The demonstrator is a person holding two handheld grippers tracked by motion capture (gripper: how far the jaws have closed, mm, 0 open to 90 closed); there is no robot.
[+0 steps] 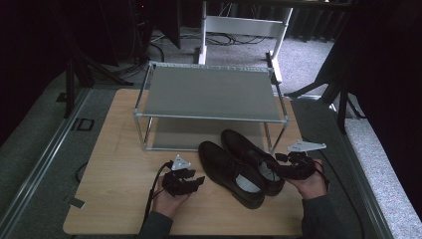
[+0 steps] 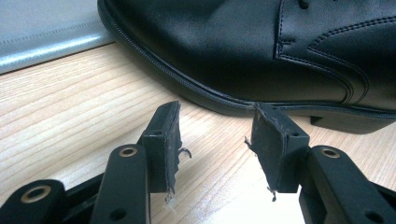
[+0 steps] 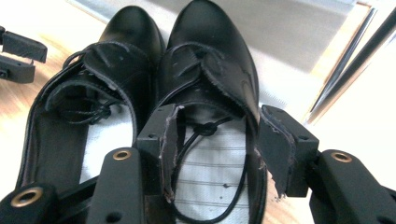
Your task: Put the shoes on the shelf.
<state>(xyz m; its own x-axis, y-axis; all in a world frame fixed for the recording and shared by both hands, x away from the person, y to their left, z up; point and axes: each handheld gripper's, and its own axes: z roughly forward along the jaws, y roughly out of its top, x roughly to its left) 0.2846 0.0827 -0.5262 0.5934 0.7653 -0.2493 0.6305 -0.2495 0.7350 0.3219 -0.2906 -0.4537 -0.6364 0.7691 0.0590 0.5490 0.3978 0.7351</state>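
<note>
A pair of black leather lace-up shoes is laid side by side on the wooden table (image 1: pixel 114 149), toes pointed toward the far side and angled to the left, heels nearest the person. The left shoe (image 1: pixel 230 174) lies just right of table centre; the right shoe (image 1: pixel 251 159) is set touching it on its right, its toe close to the lower level of a metal two-tier rack (image 1: pixel 209 94) that is placed at the far middle of the table. The left gripper (image 1: pixel 191 180) is held in the left hand (image 1: pixel 169 199) at the near left, just beside the left shoe's outer edge; its jaws are parted about halfway, with only bare table between them and the sole just beyond the tips. The right gripper (image 1: pixel 278 160) is held in the right hand (image 1: pixel 311 184) at the heel of the right shoe; its jaws are parted about halfway over the shoe's opening, a lace loop seen between them, with neither pad pressed on the leather.
</note>
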